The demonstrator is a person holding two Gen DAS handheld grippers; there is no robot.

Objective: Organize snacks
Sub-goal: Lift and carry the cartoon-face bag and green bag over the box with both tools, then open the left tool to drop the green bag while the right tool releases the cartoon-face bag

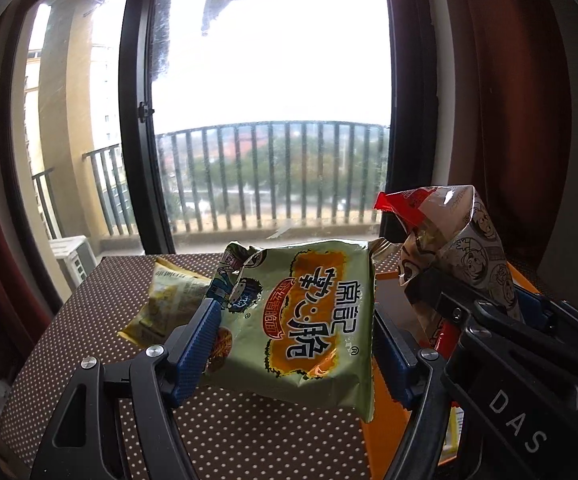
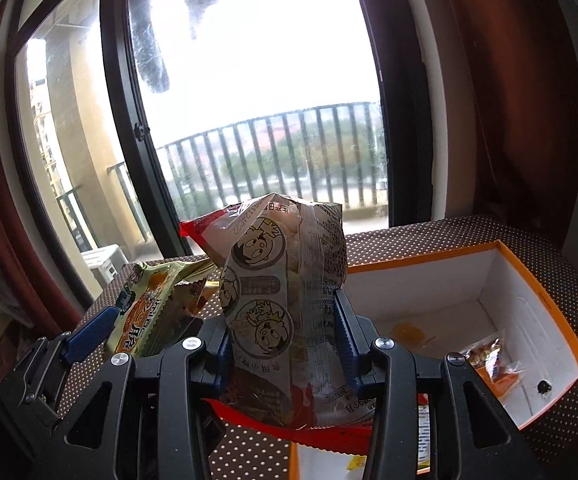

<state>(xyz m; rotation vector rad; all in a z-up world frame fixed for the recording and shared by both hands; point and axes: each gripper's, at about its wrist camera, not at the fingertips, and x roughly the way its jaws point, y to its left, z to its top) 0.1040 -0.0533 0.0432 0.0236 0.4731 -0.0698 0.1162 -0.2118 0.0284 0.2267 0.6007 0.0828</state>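
Note:
My left gripper is shut on a green snack packet with orange lettering, held up above the dotted table. Its blue pads press both side edges of the packet. My right gripper is shut on a red and white cartoon-printed snack bag, lifted beside an open orange box. That bag and the right gripper's body show at the right of the left wrist view. The green packet appears at the left of the right wrist view. A yellow snack packet lies on the table behind the green one.
The orange box has a white inside holding a small clear packet of snacks and a yellow item. A large window with a balcony railing stands behind the table. Brown-red curtains hang on the right.

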